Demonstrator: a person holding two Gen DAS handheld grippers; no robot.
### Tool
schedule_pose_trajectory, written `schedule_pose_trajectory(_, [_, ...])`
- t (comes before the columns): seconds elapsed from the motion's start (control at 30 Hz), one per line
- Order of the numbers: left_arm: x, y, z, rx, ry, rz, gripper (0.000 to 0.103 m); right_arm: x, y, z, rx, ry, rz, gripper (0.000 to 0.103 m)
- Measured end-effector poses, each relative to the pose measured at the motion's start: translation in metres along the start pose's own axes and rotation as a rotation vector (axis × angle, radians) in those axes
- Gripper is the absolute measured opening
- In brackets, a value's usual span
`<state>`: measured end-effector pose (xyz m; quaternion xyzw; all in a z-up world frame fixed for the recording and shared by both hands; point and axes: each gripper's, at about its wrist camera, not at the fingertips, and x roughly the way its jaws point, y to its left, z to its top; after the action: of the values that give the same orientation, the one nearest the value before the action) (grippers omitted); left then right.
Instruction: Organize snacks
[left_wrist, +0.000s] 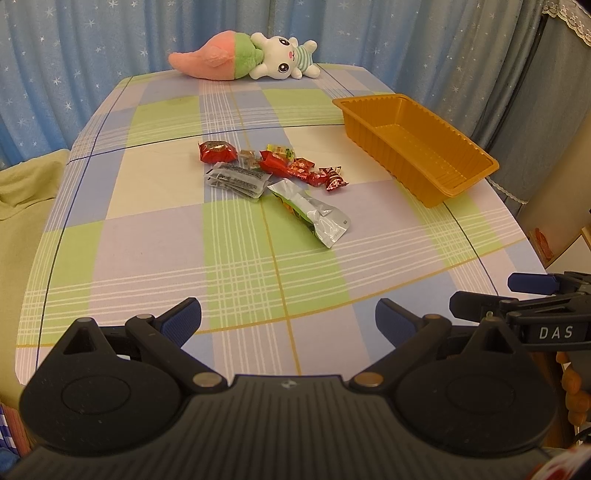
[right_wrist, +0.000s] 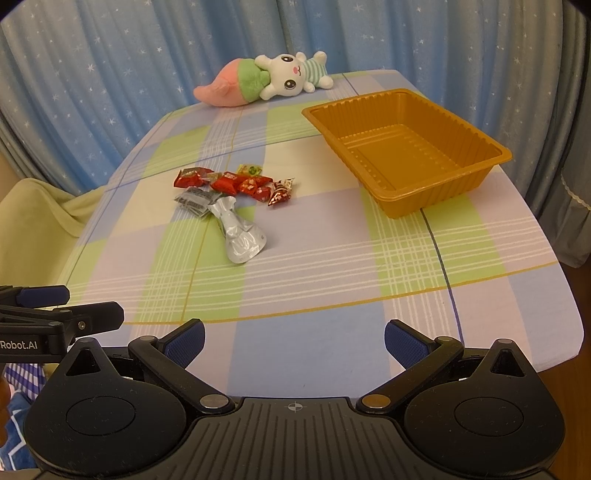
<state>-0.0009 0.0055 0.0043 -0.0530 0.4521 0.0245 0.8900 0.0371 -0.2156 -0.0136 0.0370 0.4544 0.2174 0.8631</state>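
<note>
Nothing is gripped yet: left tongs (left_wrist: 288, 321) and right tongs (right_wrist: 294, 341) are held wide open, well short of the snack pile (left_wrist: 273, 166). A first wrapper must be reached for, the empty orange tray (right_wrist: 406, 147) lying ahead of the right tongs.

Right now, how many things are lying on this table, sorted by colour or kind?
Red-wrapped snacks: 5
Yellow-green candy: 1
Brown candy: 1
Grey sachets: at least 2, stacked, so hard to separate
Silver pouch: 1
Orange tray: 1, nothing in it
Plush toy: 1
Total: at least 12
</note>
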Motion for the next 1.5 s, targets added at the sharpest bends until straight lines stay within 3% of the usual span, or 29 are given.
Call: schedule_pose_trajectory(1.5, [-0.0010,0.0016,0.0012,-0.001,0.003,-0.002,0.101,0.0042,-0.0007,0.0037,-0.001,0.003,0.000,0.103])
